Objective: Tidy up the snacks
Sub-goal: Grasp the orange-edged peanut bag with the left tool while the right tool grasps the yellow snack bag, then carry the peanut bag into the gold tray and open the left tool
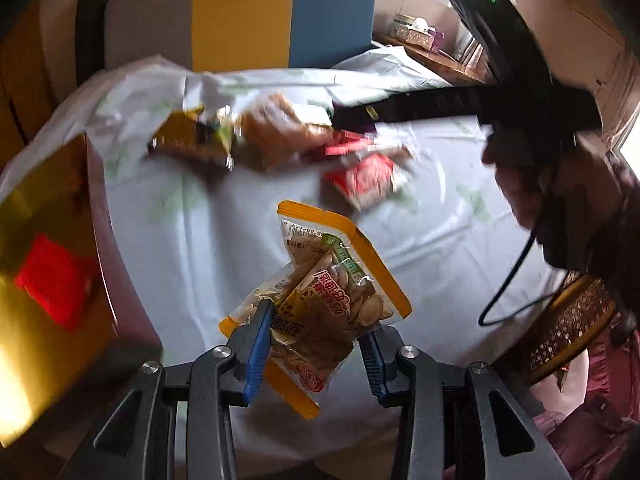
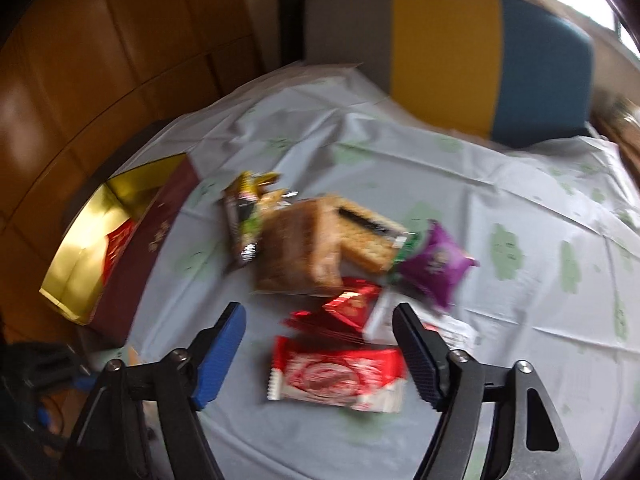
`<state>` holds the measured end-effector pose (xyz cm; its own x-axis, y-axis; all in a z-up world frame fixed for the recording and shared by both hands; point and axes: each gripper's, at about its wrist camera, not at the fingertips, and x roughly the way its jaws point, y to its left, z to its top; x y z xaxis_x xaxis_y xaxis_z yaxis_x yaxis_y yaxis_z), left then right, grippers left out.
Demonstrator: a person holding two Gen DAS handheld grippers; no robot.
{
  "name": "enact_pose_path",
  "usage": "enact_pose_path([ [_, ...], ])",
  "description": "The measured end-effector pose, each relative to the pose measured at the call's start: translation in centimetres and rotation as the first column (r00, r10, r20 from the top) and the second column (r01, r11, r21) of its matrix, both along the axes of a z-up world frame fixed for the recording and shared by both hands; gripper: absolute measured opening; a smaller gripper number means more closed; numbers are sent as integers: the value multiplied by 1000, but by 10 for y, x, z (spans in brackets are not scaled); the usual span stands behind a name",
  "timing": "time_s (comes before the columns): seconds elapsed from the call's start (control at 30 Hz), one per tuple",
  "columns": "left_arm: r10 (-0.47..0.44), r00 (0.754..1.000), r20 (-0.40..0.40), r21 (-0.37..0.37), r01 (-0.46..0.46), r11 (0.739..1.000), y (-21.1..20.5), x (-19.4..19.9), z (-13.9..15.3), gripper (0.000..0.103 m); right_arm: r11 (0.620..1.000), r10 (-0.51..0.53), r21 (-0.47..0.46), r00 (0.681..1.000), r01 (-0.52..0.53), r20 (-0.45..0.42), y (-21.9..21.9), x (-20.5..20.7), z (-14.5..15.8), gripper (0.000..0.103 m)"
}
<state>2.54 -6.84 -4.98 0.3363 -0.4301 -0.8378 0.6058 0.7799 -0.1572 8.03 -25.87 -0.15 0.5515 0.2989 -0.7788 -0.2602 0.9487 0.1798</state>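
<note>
My left gripper [image 1: 320, 332] is shut on two yellow-edged clear packets of seeds [image 1: 336, 292] and holds them above the table. To its left lies an open maroon box with a gold inside [image 1: 44, 280]; a red packet [image 1: 56, 280] lies in it. My right gripper [image 2: 320, 320] is open above a red and white wafer packet [image 2: 336, 374]. Beyond it lie a red foil packet [image 2: 352, 306], a purple packet [image 2: 436, 264], brown cracker packs [image 2: 304, 248] and a dark green and yellow packet [image 2: 244, 216]. The box also shows in the right wrist view [image 2: 100, 240].
A pale blue cloth with green prints [image 2: 480, 200] covers the round table. A grey, yellow and blue chair [image 2: 448, 52] stands at the far side. A wooden cabinet [image 2: 100, 40] is at the left. The other gripper's body and cable [image 1: 500, 92] cross the upper right of the left wrist view.
</note>
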Motion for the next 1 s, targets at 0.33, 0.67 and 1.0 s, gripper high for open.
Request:
enact_pose_path([
  [0.33,34,999,7,-50,-34,998,15,-7,-9,42,969,215,-125,976,-215,-10,94,69,1,70],
  [0.67,38,999,12,-86,-37,996,17,-4,-13,42,904,261,-320,959,-283,-110,141,136,-45,50],
  [1.0,51,998,20,-85,-50,995,16,-6,-15,42,956,232,-170,971,-238,-53,128,111,-2,32],
])
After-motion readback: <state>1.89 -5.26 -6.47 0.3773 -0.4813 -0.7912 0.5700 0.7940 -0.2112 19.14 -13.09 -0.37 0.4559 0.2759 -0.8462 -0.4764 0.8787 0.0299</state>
